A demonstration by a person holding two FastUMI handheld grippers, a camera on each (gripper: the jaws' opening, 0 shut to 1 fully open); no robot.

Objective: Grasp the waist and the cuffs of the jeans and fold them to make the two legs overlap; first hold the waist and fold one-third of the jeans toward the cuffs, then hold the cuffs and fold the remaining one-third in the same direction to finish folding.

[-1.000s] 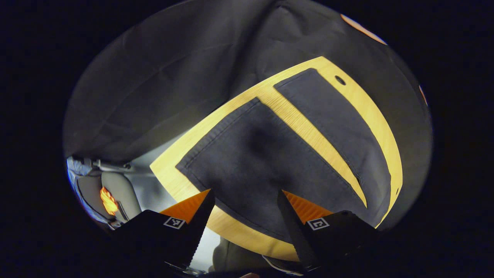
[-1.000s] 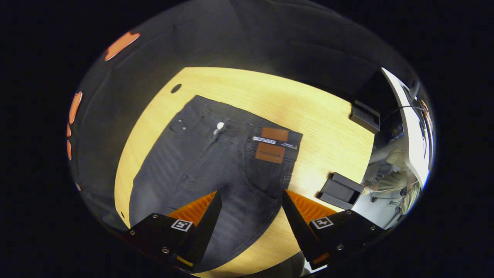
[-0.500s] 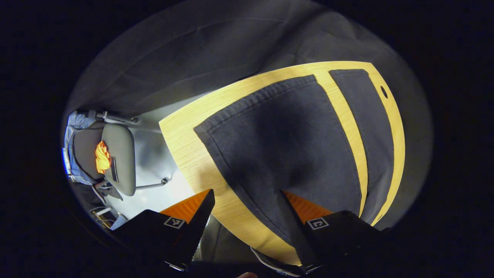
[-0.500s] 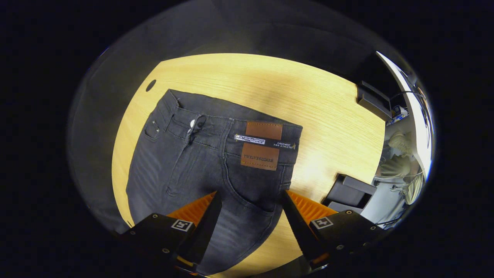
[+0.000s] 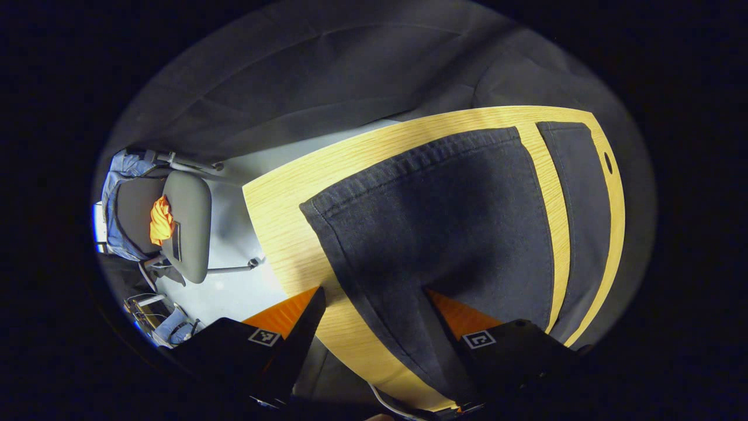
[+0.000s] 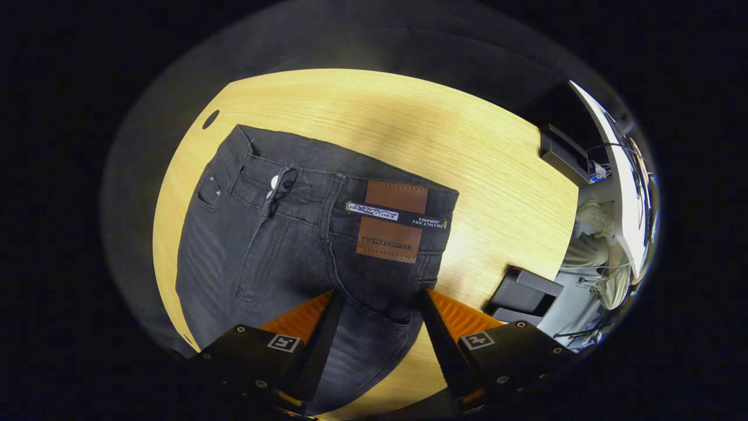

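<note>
Left gripper view: left claw [image 5: 370,313] spread wide above the near leg's cuff [image 5: 409,161], gripping nothing; contact unclear. Jeans [image 5: 444,234] lie flat on the wooden worktop [image 5: 280,222], legs running away side by side with a strip of wood between. Office chair [image 5: 184,225] stands off past the worktop's edge. Right gripper view: right claw [image 6: 377,318] also wide open over the waist [image 6: 327,193], leather patch [image 6: 390,229] just ahead. Black boxes [image 6: 523,292] beside the waist, apart.

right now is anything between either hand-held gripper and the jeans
Nothing visible is. The left hand-held gripper hangs open over the near cuff, and the right hand-held gripper hangs open over the waist; only bare table surrounds the jeans.
</note>
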